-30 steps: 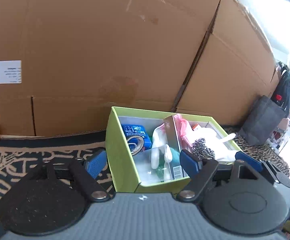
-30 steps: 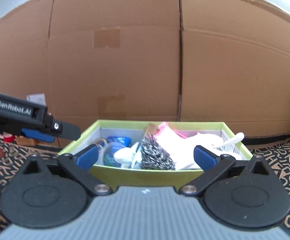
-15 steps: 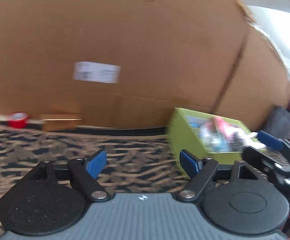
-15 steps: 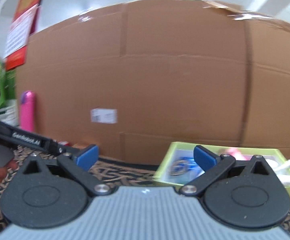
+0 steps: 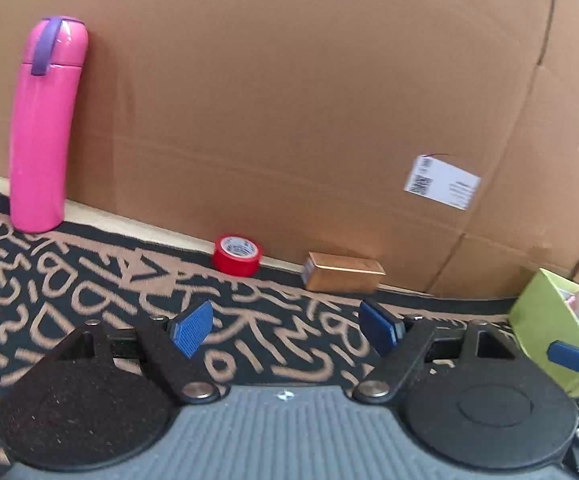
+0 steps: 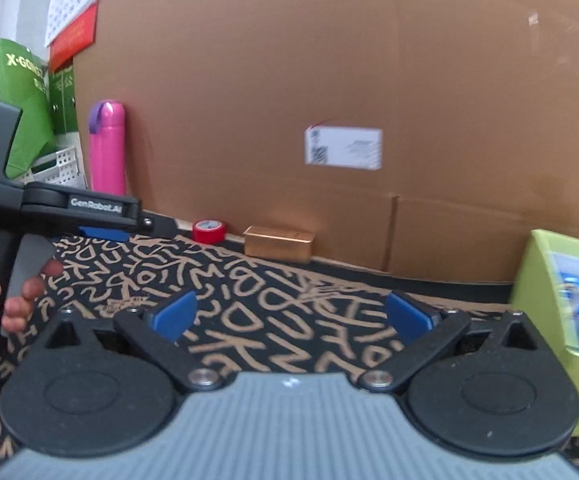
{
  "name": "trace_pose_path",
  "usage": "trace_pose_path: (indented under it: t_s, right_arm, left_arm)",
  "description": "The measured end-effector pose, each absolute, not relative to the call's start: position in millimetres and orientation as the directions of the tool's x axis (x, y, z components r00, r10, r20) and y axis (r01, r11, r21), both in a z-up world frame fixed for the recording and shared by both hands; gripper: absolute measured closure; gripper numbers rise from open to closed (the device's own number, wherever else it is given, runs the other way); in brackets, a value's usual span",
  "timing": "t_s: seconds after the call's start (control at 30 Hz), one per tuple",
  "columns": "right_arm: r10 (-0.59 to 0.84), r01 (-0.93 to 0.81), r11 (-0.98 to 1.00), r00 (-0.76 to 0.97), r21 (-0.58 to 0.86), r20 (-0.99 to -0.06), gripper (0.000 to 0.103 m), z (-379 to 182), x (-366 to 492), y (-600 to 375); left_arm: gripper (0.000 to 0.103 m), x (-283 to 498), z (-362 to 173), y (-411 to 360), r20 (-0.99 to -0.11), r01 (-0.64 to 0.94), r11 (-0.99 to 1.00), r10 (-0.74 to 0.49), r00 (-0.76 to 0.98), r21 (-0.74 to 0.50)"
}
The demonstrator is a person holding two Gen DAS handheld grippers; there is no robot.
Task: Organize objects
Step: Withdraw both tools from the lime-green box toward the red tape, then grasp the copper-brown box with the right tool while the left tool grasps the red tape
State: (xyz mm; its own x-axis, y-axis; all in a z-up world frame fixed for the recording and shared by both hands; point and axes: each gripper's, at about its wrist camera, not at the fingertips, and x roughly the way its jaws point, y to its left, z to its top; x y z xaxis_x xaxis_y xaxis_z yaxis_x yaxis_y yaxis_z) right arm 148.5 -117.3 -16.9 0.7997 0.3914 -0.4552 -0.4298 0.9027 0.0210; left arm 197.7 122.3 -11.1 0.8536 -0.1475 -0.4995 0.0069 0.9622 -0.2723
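Observation:
A red tape roll (image 5: 236,255) and a small gold box (image 5: 343,273) lie on the patterned mat at the foot of the cardboard wall. Both also show in the right wrist view, the tape roll (image 6: 208,231) and the gold box (image 6: 278,243). A tall pink bottle (image 5: 44,125) stands upright at the left; it also shows in the right wrist view (image 6: 106,148). The green box (image 5: 549,322) with several items sits at the right edge (image 6: 545,300). My left gripper (image 5: 286,327) is open and empty. My right gripper (image 6: 292,315) is open and empty.
A large cardboard wall (image 5: 309,100) with a white label (image 5: 441,181) closes the back. Green cartons (image 6: 13,108) and a white basket (image 6: 59,166) stand at far left. The left gripper body (image 6: 55,208) crosses the right wrist view's left side.
Both grippers have swung left, away from the green box. The tape roll, gold box and pink bottle came into view. Both stay open.

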Motion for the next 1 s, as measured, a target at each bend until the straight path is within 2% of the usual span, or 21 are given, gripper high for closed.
trace_pose_path:
  t_s: [0.23,0.47,0.57,0.6,0.67,1.0]
  right_arm:
    - [0.377,-0.391,0.916,0.768,0.087,-0.518,0.000,-35,209,-78]
    - [0.354,-0.362,0.927,0.751,0.100,-0.557,0.000,-52,250,-57]
    - [0.339,-0.356,0.930,0.744,0.088,-0.576,0.000,-58,266,-49]
    - [0.334,-0.355,0.931,0.740,0.083,-0.584,0.000,-60,271,-46]
    - [0.323,-0.348,0.934,0.730,0.079,-0.602,0.000,-64,282,-38]
    - [0.290,-0.332,0.942,0.724,0.053,-0.626,0.000,-73,319,-6]
  left_arm:
    - [0.020,247,-25,137,-0.499,-0.008,0.965,-0.129,0.857,-0.263]
    - [0.020,288,-40,138,-0.516,0.004,0.984,-0.097,0.851,-0.179]
    - [0.033,300,-46,141,-0.530,0.007,0.989,-0.085,0.844,-0.148]
    - [0.044,304,-49,144,-0.545,0.002,0.989,-0.084,0.834,-0.150]
    - [0.051,306,-50,151,-0.547,-0.006,0.982,-0.101,0.831,-0.190]
    - [0.053,300,-49,160,-0.535,-0.009,0.976,-0.112,0.837,-0.218]
